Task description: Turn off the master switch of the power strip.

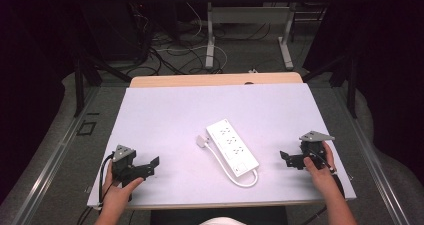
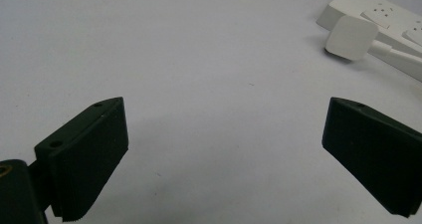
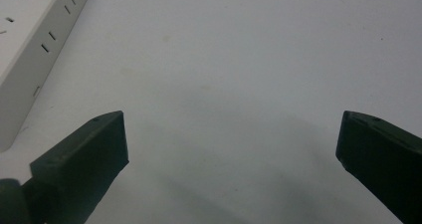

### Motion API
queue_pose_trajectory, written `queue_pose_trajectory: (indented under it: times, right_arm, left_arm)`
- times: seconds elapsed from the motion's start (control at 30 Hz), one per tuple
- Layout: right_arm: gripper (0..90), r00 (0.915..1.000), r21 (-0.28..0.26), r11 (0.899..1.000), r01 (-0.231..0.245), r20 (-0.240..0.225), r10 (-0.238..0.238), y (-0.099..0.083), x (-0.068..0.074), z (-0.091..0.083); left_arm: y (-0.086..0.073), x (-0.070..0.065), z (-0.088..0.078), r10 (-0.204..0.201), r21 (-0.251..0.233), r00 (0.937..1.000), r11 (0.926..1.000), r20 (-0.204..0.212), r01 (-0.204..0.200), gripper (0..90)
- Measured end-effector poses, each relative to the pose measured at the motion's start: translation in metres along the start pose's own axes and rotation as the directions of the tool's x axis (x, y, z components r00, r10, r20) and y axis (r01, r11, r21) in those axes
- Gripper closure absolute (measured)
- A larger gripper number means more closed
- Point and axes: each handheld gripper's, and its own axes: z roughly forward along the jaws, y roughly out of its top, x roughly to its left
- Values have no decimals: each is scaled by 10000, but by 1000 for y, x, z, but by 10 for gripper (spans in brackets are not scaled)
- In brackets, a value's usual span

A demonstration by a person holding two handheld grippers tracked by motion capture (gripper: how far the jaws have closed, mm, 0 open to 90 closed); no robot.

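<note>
The white desk [image 1: 165, 115] spreads across the middle of the high view, and the white power strip [image 1: 232, 147] lies a little right of its centre, between the two tongs and well apart from both. Its long axis runs diagonally, from upper left to lower right of the frame, sockets facing up. Its cord [image 1: 220, 160] loops from the lower right end back along its left side to the plug [image 1: 202, 141], which rests just beside the strip's upper left end. The left tongs [image 1: 150, 166] sit at lower left, the right tongs [image 1: 286, 159] at lower right, both spread wide with nothing between them. The left gripper view catches the plug's flat back at upper right; the right gripper view shows slots along the strip's side wall at upper left.
</note>
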Motion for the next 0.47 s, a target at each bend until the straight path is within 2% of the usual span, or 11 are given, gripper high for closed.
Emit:
queue_pose_trajectory:
  times: [0.33,0.37,0.47]
  right_arm:
    - [0,9998,-1,9998,175,20,-175,1,0,0]
    - [0,10000,29,10000,27,50,-27,0,1,0]
    - [0,9999,-32,10000,-20,144,21,0,0,-1]
  left_arm:
    - [0,0,0,-6,-7,10000,10000,10,6,44]
    - [0,0,0,-12,-7,10000,10000,11,12,44]
    - [0,0,1,-9,-10,10000,10000,7,9,44]
